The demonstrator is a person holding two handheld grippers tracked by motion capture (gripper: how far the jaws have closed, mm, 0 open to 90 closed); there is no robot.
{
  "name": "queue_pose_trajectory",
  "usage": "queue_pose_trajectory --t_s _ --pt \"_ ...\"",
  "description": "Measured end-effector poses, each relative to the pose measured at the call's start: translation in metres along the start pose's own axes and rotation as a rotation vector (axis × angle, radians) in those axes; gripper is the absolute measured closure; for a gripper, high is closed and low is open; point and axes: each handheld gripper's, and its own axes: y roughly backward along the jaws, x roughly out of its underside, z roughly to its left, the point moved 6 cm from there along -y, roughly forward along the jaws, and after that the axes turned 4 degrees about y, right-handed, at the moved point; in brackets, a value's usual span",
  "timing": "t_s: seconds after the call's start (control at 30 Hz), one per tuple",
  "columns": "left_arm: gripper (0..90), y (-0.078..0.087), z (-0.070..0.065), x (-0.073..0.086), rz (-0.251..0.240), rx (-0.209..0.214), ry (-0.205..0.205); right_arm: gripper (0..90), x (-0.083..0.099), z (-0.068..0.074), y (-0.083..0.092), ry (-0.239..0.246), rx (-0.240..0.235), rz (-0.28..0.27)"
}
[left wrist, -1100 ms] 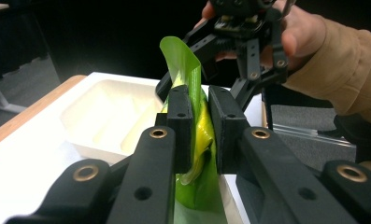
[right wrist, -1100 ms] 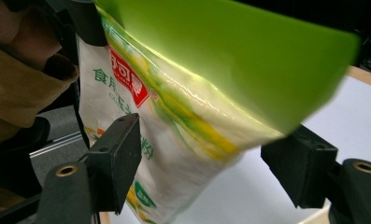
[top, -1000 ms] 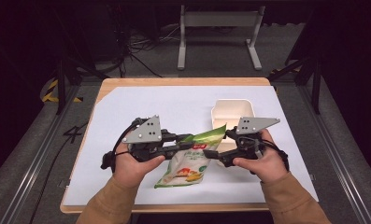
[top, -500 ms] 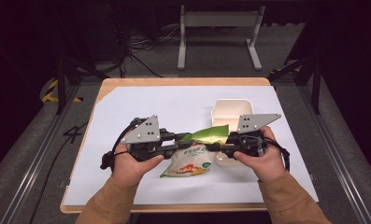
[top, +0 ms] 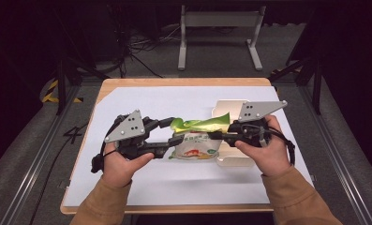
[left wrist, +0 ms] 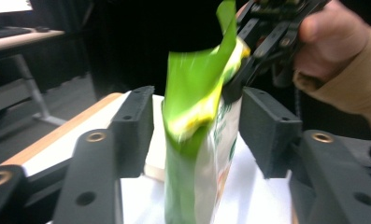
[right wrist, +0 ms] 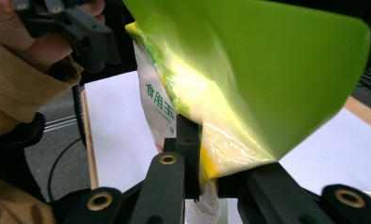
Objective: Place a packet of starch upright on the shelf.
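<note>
A green and white food pouch [top: 197, 140] hangs between my two grippers above the white sheet. My right gripper [top: 217, 135] is shut on its upper green edge; in the right gripper view the jaws [right wrist: 206, 154] pinch the pouch [right wrist: 248, 79] tightly. My left gripper [top: 174, 132] has just been opening. In the left gripper view its pads [left wrist: 136, 126] stand apart with the pouch [left wrist: 197, 107] upright between them and not squeezed. The right gripper [left wrist: 241, 79] holds the pouch's top there.
A shallow white tray [top: 226, 104] lies on the white sheet [top: 174, 183] under and behind my right hand. The sheet covers most of the wooden tabletop [top: 183, 81]. Dark floor, cables and a metal stand lie beyond the far edge.
The right gripper has closed on the pouch's top and risen, lifting that end off the sheet. The left gripper's jaws have opened off the pouch. The left hand has stayed put.
</note>
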Motion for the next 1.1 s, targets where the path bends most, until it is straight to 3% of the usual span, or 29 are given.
queue_pose_trajectory --t_s 0.03,0.07,0.2,0.5,0.77,1.1 --pt "41.9 0.002 0.003 0.001 0.007 -0.024 0.009 82.8 -0.002 -0.001 0.001 0.003 0.005 0.001" --pt "37.3 0.002 0.003 0.001 0.007 -0.024 0.009 82.8 -0.002 -0.001 0.001 0.003 0.005 0.001" --pt "32.6 0.007 0.009 0.003 0.013 -0.041 0.027 82.8 -0.013 -0.010 0.008 0.020 0.039 0.018" --pt "27.8 0.013 0.024 0.014 0.046 -0.105 0.057 82.8 -0.022 -0.041 0.018 0.002 0.115 0.035" --pt "25.0 0.016 0.034 0.023 0.065 -0.132 0.091 82.8 -0.028 -0.068 0.025 -0.021 0.165 0.038" --pt "22.2 0.021 0.048 0.037 0.077 -0.163 0.131 82.8 -0.026 -0.099 0.034 -0.059 0.207 -0.017"
